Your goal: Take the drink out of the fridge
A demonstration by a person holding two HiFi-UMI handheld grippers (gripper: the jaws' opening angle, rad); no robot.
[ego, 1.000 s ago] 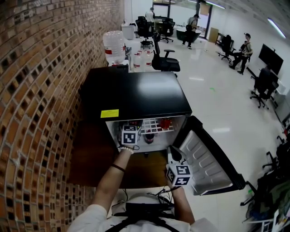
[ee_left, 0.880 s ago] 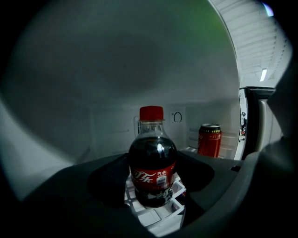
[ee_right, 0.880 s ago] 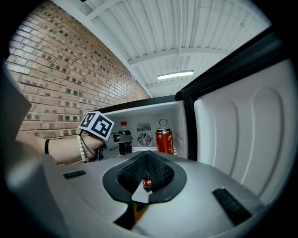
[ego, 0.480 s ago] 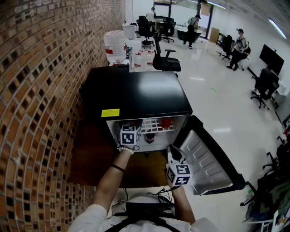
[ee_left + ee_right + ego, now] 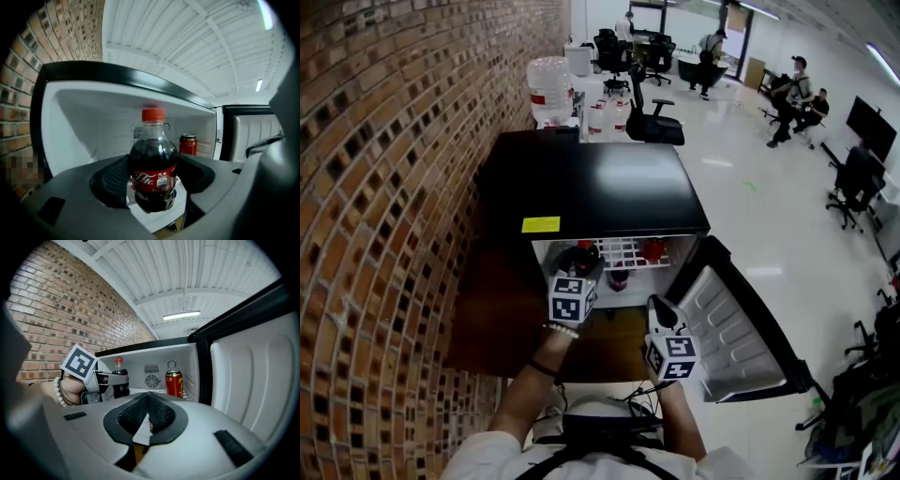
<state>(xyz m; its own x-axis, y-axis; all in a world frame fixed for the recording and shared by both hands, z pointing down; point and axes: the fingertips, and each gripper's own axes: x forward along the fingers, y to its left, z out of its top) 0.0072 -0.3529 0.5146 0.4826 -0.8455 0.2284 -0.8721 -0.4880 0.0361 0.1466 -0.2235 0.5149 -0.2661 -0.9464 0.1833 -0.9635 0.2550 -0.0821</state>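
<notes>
A small cola bottle (image 5: 153,164) with a red cap stands upright between my left gripper's (image 5: 153,180) pads, which are shut on its lower body. The head view has that gripper (image 5: 577,274) at the open front of the black mini fridge (image 5: 595,187), the bottle (image 5: 584,256) at the shelf's left end. From the right gripper view the bottle (image 5: 119,378) is held just at the fridge mouth. My right gripper (image 5: 659,310) hangs shut and empty before the open door (image 5: 741,328), its pads (image 5: 161,414) meeting.
A red can (image 5: 174,384) stands at the back right of the fridge's upper wire shelf (image 5: 628,255), and another dark bottle (image 5: 619,277) sits lower down. A brick wall (image 5: 384,234) runs along the left. Water jugs (image 5: 551,84), office chairs and people are far behind.
My left gripper has drawn back toward me with the bottle, away from the fridge's inside. The right gripper has stayed in place.
</notes>
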